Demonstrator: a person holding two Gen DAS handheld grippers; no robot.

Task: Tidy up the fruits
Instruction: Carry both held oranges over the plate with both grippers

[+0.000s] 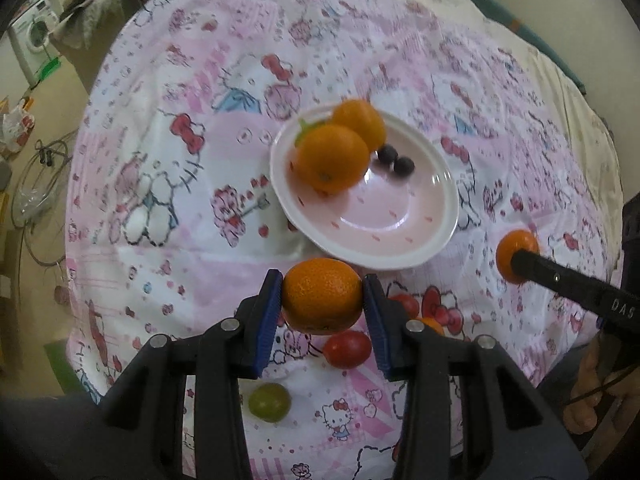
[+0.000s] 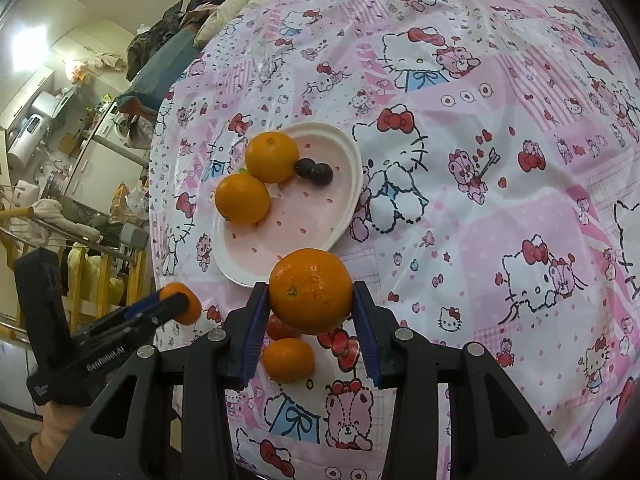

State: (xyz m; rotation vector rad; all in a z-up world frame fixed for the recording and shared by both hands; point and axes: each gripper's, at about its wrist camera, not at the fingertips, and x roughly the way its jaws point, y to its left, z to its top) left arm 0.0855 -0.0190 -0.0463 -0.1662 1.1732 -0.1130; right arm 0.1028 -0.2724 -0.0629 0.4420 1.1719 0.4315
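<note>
the left claw point(image 1: 323, 294) clamps an orange point(image 1: 322, 295) between its blue pads, lifted just short of the near rim of the pink plate point(image 1: 384, 236). the right claw point(image 2: 312, 292) grips a second orange point(image 2: 311, 290) the same way, beside the plate. two oranges point(image 2: 256, 178) and two dark grapes point(image 2: 315, 171) lie in the plate. on the patterned cloth point(image 1: 160, 128) under the left claw lie a red tomato point(image 1: 347, 349) and a green grape point(image 1: 269, 402).
</note>
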